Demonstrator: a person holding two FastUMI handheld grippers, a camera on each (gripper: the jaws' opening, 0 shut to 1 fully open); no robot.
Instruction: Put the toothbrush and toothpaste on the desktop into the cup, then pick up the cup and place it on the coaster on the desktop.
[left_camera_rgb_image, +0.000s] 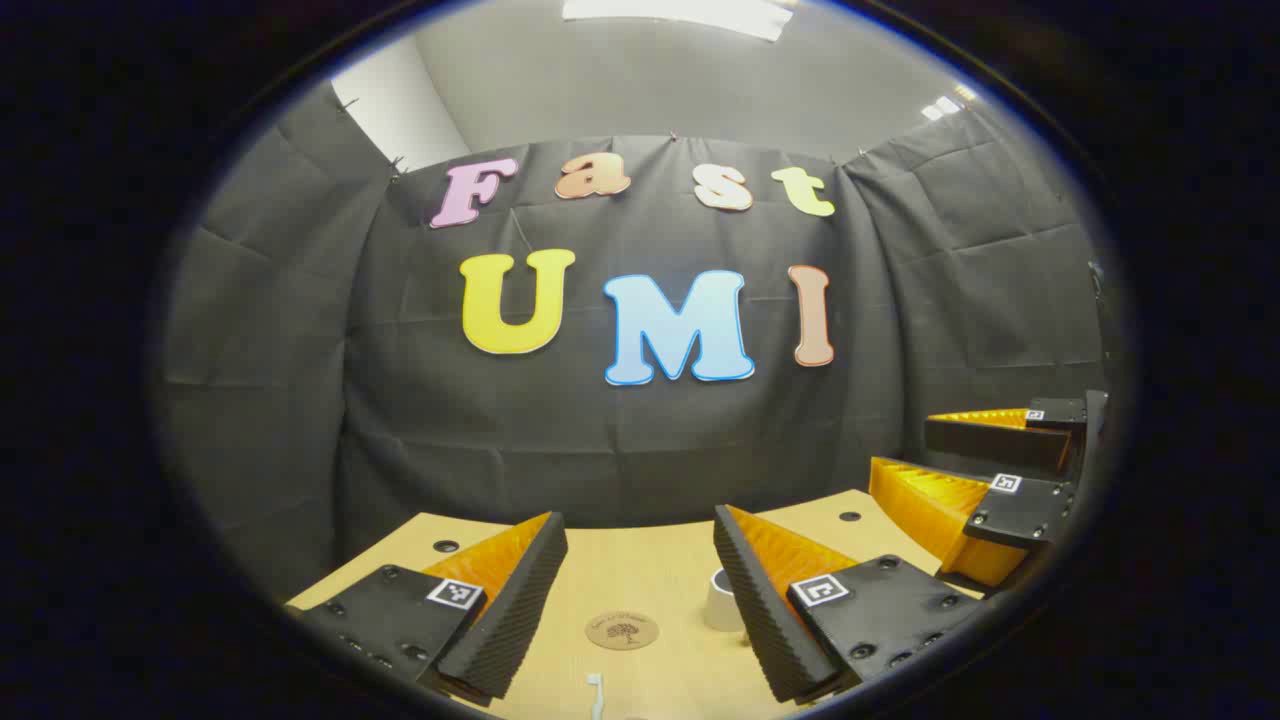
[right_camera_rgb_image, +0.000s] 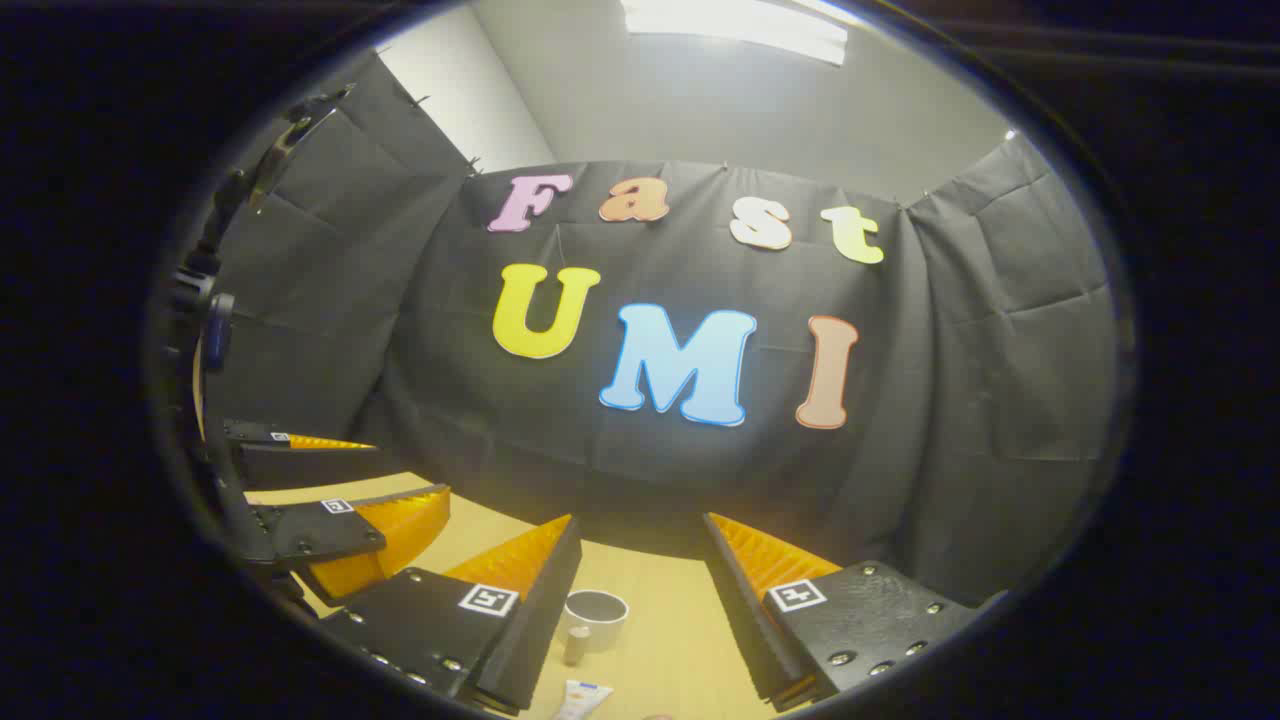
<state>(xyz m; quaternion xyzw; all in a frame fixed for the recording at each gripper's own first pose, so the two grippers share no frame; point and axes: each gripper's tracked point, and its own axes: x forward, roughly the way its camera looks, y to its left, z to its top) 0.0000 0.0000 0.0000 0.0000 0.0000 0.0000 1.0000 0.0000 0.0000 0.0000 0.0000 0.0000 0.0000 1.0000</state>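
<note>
Showing coaster (left_camera_rgb_image: 622, 631) with tree emblem, cup (right_camera_rgb_image: 595, 618) unmarked

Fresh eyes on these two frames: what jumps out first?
In the left gripper view, the left tool gapes wide above the desk, framing the round coaster and the white cup beside it. In the right gripper view, the right tool also stands open, with the cup and the toothpaste on the desk between its fingers.

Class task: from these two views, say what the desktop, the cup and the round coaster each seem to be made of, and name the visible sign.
Pale yellow desktop: likely wood laminate, matt, even-toned. White round cup: probably glazed ceramic or plastic, smooth with a thick rim; unclear which. Round brown coaster: perhaps cork or wood, dull tan with a printed tree motif.
</note>
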